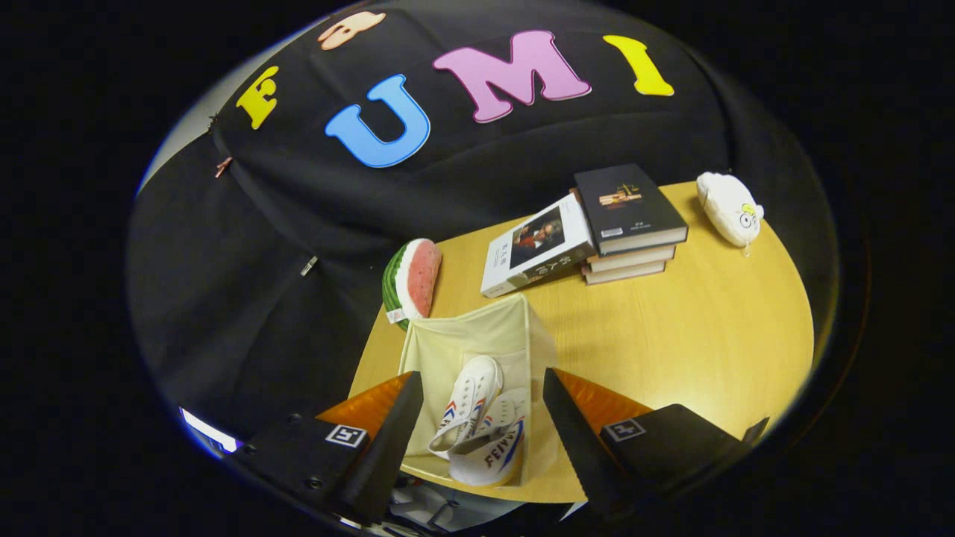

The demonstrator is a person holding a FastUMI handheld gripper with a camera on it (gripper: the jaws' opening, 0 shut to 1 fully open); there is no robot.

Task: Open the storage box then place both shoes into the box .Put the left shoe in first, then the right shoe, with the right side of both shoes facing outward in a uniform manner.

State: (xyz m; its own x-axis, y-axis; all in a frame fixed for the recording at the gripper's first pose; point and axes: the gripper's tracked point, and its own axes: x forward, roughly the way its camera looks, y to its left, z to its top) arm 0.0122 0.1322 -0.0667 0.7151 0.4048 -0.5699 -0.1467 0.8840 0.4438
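Pale wood makes up the surface (709,328), and on it we count several things around the task's own. Beyond the fingers stands a stack of three books (630,239), with a fourth, white book (533,250) leaning against the stack's side. Near them at the far end lies one white plush toy (730,207). One watermelon-slice toy (414,280) sits at the surface's edge by the black cloth wall, just beside the far corner of the box.

The cream fabric storage box (477,335) stands open between the fingers and just ahead of them, with nothing between it and them. Inside it we count two white shoes: one shoe (468,403) lies on top with its laces showing, and the second shoe (496,451) lies under and beside it, its side with red and blue lettering turned towards us. The two touch each other.

Our hand-held gripper (483,429) is released: its fingers are spread wide apart over the box's near end, pressing on nothing.
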